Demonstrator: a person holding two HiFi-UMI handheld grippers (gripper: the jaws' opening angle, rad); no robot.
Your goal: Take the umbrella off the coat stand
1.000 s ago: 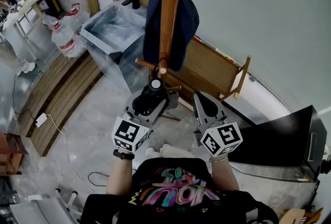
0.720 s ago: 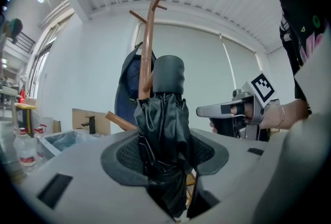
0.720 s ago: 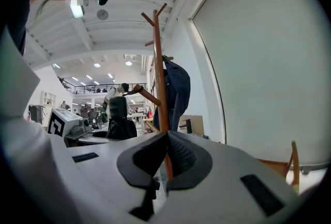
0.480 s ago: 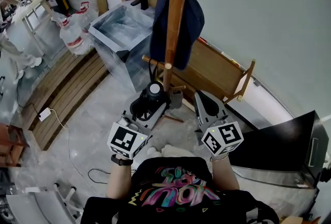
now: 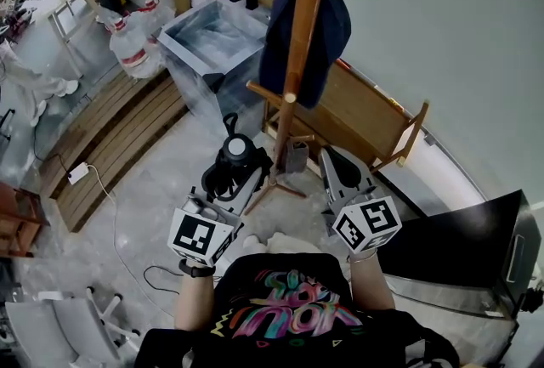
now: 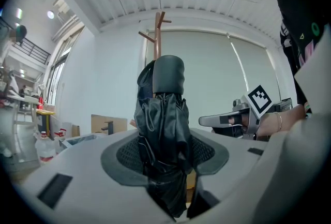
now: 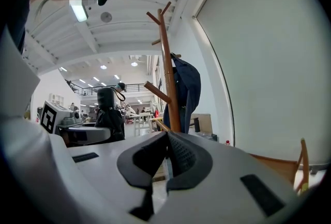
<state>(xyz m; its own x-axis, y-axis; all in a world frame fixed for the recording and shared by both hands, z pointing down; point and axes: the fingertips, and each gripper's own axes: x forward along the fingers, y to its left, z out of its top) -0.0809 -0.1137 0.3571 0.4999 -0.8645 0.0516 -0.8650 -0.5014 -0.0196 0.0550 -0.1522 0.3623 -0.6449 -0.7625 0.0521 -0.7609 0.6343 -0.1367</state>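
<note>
Left gripper (image 6: 164,154) pinches the folded black umbrella (image 6: 161,104) upright, clear of the coat stand (image 5: 297,52), while right gripper (image 7: 166,153) hangs alongside, jaws pressed together, empty.

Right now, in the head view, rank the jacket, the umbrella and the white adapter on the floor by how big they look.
1. jacket: largest.
2. umbrella: clearly smaller, though nearness to the camera enlarges it.
3. adapter: smallest by far.

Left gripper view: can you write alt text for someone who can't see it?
A folded black umbrella stands upright, clamped in the jaws of the left gripper. Behind it rises a wooden coat stand; the right gripper shows at right.
</note>
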